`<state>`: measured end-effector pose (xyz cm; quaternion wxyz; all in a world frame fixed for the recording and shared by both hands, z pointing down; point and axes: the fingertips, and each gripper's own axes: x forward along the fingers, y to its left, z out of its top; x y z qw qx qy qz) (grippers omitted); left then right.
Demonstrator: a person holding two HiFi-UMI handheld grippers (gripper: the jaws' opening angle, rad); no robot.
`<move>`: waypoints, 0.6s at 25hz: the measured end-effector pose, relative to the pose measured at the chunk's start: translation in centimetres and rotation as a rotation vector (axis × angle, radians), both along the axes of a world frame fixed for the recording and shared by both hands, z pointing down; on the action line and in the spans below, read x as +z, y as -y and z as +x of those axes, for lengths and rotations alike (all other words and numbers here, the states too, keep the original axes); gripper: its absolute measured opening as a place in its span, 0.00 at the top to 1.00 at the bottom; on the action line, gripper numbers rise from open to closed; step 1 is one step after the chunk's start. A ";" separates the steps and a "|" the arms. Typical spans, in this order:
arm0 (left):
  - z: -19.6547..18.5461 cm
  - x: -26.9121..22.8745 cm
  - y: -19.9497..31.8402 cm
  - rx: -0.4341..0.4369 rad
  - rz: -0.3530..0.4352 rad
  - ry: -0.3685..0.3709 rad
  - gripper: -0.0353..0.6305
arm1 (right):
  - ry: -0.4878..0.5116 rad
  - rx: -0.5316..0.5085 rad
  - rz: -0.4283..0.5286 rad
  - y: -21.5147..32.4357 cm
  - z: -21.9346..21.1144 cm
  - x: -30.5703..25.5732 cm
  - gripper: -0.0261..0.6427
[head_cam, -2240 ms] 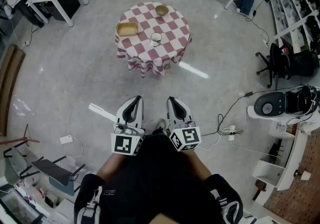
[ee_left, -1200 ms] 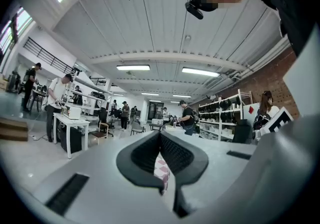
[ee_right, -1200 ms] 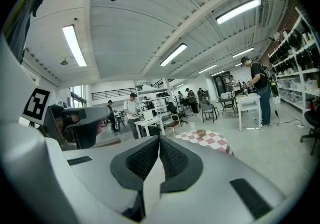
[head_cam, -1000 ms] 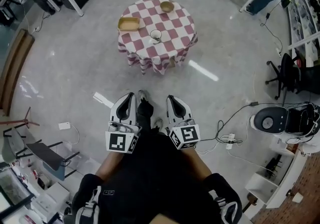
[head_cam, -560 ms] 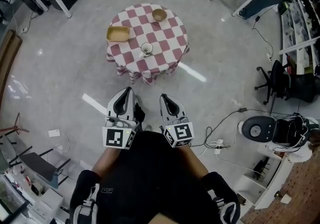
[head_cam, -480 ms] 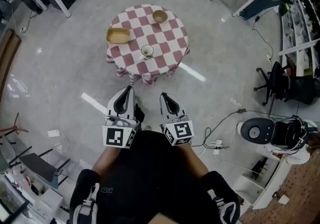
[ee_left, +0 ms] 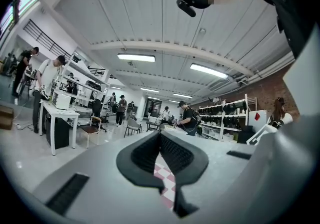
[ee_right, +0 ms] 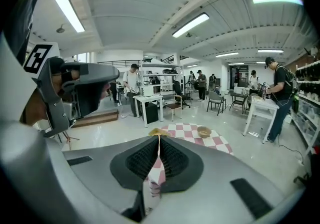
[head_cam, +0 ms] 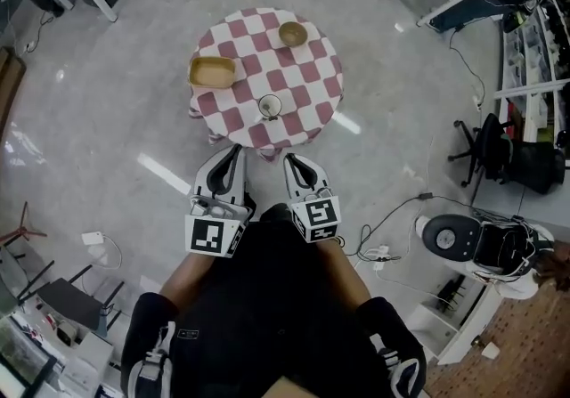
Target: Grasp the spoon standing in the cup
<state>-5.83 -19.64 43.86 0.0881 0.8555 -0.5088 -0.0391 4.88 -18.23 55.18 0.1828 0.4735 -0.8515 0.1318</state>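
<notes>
A white cup (head_cam: pixel 269 106) with a spoon standing in it sits near the front edge of a round table under a red-and-white checked cloth (head_cam: pixel 307 89). In the head view my left gripper (head_cam: pixel 234 150) and right gripper (head_cam: pixel 292 158) are held side by side just short of the table's near edge, both pointing at it. The left gripper (ee_left: pixel 160 134) has its jaws pressed together with nothing between them. So has the right gripper (ee_right: pixel 159 138). The cup is hidden behind the jaws in both gripper views.
A yellow tray (head_cam: pixel 212 72) and a wooden bowl (head_cam: pixel 292 34) also stand on the table. Right of me are an office chair (head_cam: pixel 485 142), a round white machine (head_cam: pixel 454 236) and cables on the floor (head_cam: pixel 383 254). White desks and people stand farther off.
The person has walked toward the table, which now lies just ahead of both grippers. Both grippers have stayed shut and side by side.
</notes>
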 end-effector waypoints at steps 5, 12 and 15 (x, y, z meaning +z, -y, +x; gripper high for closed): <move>-0.8 1.0 1.9 0.009 -0.025 0.006 0.93 | -0.100 -0.033 -0.035 2.6 -0.8 2.2 0.92; -1.2 2.3 4.7 -0.017 -0.047 0.013 0.93 | -0.315 -0.165 -0.125 6.0 -0.7 8.0 0.91; -1.2 2.3 6.0 -0.039 -0.057 0.023 0.93 | -0.421 -0.241 -0.154 6.8 -0.4 10.7 0.91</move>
